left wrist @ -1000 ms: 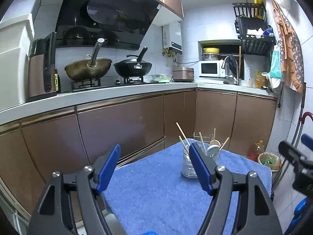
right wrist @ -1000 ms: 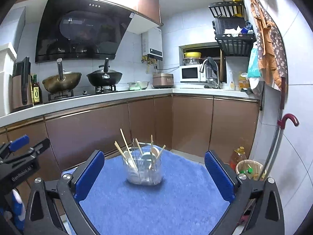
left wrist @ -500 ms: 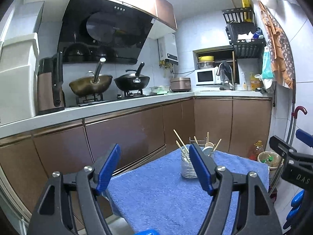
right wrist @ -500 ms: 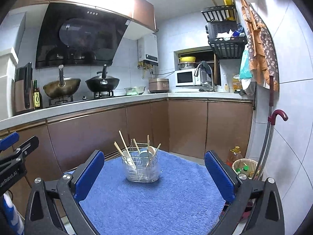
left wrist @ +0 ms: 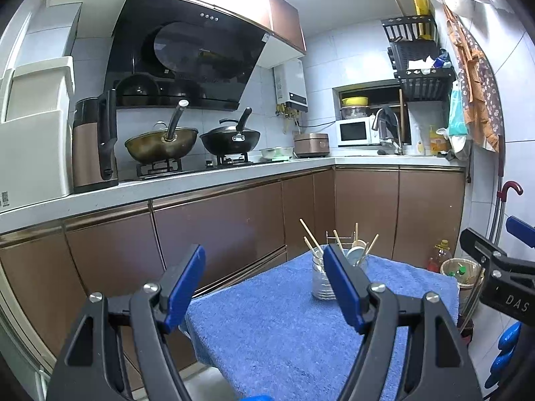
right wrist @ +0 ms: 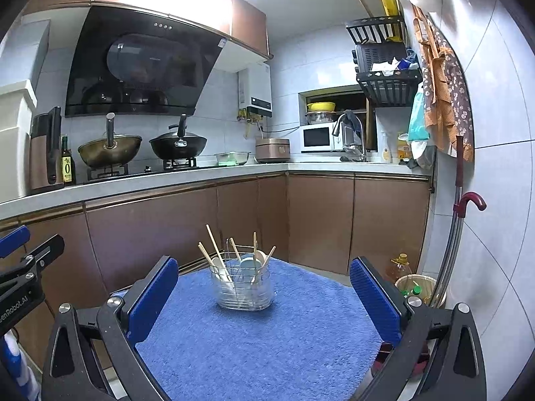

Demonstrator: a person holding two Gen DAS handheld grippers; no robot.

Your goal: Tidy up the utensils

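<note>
Here, utensils (right wrist: pixel 234 260) upright in holder (right wrist: pixel 245 289).

White letters "DAS" stand on the black body of the right claw (left wrist: pixel 508 297), seen at the edge of the left wrist view. The left claw (right wrist: pixel 20 297) carries partly cut white lettering, "enRobot.AI". The dark bottle (right wrist: pixel 67 162) on the bench bears a label with a large "0"; its smaller characters cannot be read.

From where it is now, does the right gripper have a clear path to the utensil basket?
Probably yes. The right gripper is open and the utensil basket stands ahead between its fingers, only bare blue towel between.
</note>
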